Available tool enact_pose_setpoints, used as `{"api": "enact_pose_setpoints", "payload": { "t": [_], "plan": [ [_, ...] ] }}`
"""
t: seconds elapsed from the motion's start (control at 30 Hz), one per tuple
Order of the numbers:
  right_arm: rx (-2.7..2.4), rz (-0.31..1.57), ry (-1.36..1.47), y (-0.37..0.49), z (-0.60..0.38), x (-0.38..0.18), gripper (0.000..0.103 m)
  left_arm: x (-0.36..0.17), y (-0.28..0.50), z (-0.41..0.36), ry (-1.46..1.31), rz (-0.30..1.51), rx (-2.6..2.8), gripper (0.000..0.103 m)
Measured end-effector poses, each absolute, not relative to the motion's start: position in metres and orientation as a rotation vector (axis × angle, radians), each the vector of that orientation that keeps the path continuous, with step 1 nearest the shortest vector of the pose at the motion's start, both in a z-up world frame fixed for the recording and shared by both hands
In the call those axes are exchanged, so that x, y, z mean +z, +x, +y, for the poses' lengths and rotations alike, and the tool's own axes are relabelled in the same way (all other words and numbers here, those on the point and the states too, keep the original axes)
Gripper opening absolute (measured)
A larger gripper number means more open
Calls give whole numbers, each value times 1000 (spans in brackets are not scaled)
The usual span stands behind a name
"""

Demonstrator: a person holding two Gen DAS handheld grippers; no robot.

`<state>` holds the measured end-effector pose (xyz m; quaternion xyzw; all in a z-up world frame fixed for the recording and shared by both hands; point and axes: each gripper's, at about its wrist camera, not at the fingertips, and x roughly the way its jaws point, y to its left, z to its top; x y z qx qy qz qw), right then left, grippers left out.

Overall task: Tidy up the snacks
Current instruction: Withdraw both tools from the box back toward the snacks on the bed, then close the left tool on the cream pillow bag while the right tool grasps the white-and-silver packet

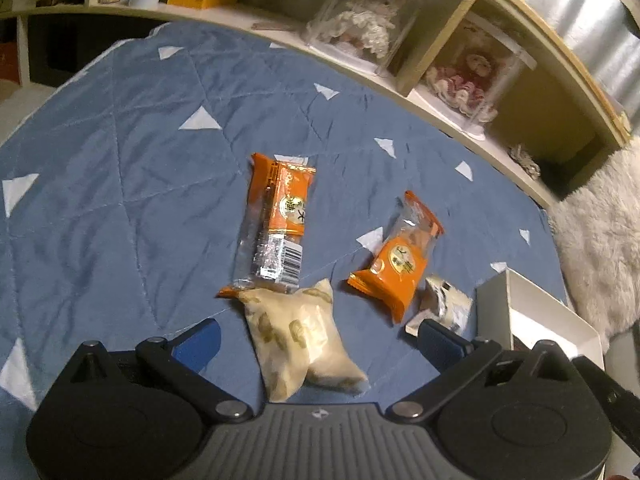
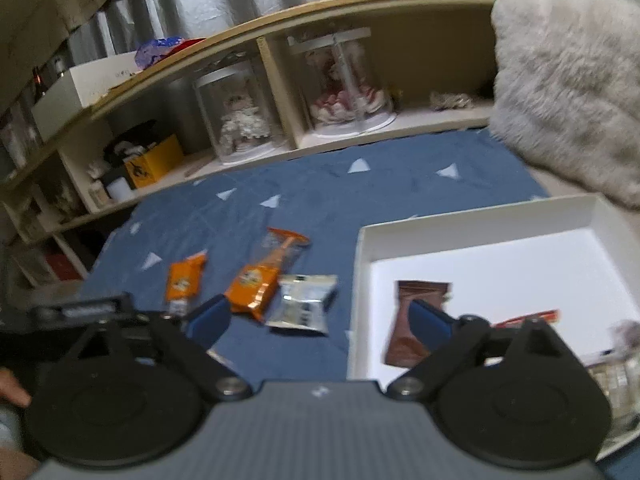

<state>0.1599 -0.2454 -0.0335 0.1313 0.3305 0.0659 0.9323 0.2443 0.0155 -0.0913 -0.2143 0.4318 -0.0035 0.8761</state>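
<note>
In the left wrist view, my left gripper point(image 1: 316, 340) is open, its blue pads on either side of a cream snack pouch point(image 1: 304, 340) lying on the blue quilt point(image 1: 120, 160). Beyond it lie a long orange packet point(image 1: 278, 216), a shorter orange packet point(image 1: 396, 264) and a silver packet point(image 1: 444, 300). In the right wrist view, my right gripper point(image 2: 320, 320) is open and empty over the edge of the white box point(image 2: 500, 216). The box holds a brown packet point(image 2: 412, 320) and a red packet point(image 2: 528, 318). The two orange packets point(image 2: 184, 280) point(image 2: 260, 276) and the silver packet point(image 2: 300, 304) lie left of it.
A low wooden shelf point(image 1: 452, 80) with dolls in clear cases point(image 2: 344, 80) runs along the quilt's far side. A yellow box point(image 2: 154, 162) sits on the shelf. A fluffy grey cushion point(image 2: 568, 80) lies at the right, behind the white box point(image 1: 540, 312).
</note>
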Motion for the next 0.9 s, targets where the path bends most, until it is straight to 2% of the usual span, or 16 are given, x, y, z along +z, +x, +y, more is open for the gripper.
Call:
{"api": "enact_pose_setpoints", "payload": {
  "t": [0.07, 0.23, 0.4, 0.5, 0.8, 0.83, 0.87, 0.9],
  "plan": [
    [128, 706, 287, 174, -241, -35, 76, -96, 249, 15, -440, 905, 7, 103],
    [124, 783, 356, 210, -230, -44, 67, -112, 260, 16, -436, 961, 53, 102],
    [67, 910, 365, 251, -208, -59, 63, -121, 267, 18, -427, 971, 65, 99],
    [27, 967, 350, 269, -196, -69, 63, -122, 269, 14, -389, 968, 59, 92],
    [-84, 1019, 195, 301, -167, -98, 63, -124, 273, 8, -291, 981, 33, 79],
    [-84, 1028, 197, 301, -168, -101, 60, -124, 272, 6, -255, 986, 27, 76],
    [-76, 1033, 202, 300, -170, -104, 51, -123, 272, 5, -232, 989, 17, 76],
    [-75, 1028, 193, 299, -170, -105, 50, -123, 272, 4, -213, 994, 3, 73]
  ]
}}
